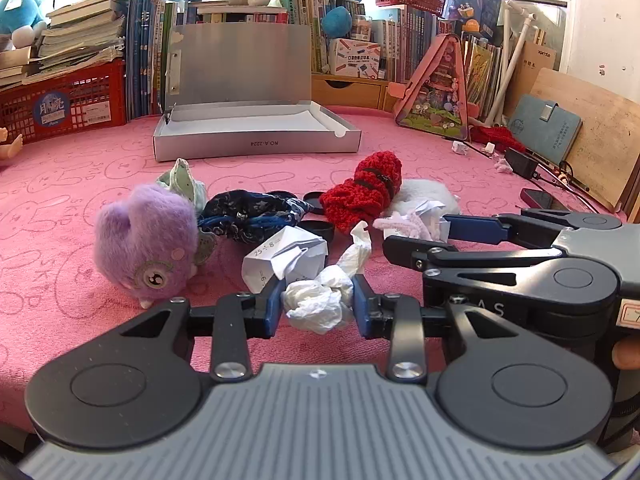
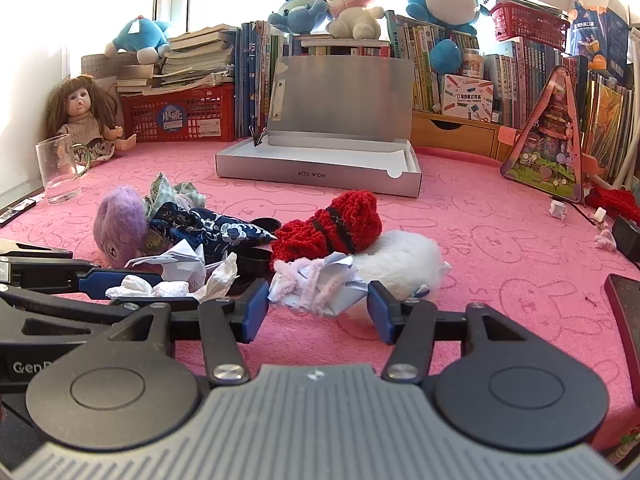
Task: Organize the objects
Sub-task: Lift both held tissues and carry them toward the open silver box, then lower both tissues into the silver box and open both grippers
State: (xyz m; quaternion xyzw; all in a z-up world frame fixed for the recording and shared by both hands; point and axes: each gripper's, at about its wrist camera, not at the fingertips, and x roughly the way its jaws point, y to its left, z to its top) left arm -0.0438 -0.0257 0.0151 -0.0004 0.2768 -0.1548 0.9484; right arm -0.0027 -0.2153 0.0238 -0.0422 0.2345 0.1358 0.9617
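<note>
- Left wrist view: the purple plush toy sits toward the left of the pink-covered bench, beside a dark blue cloth pouch.
- The left claw is low over the bench near its front edge, level and pointing at the far edge, its blue pads touching both sides of a white tissue wad; I judge it gripped.
- Behind the clutter the open silver box waits near the far edge.
- The red knitted piece lies right of centre.
- The right claw is open, straddling a paper-and-pink-yarn scrap without touching it.
- Risk: the soft tissue may tear or slip; closing on the right may snag the white fluff just behind; the two claws, side by side, could collide.
</note>
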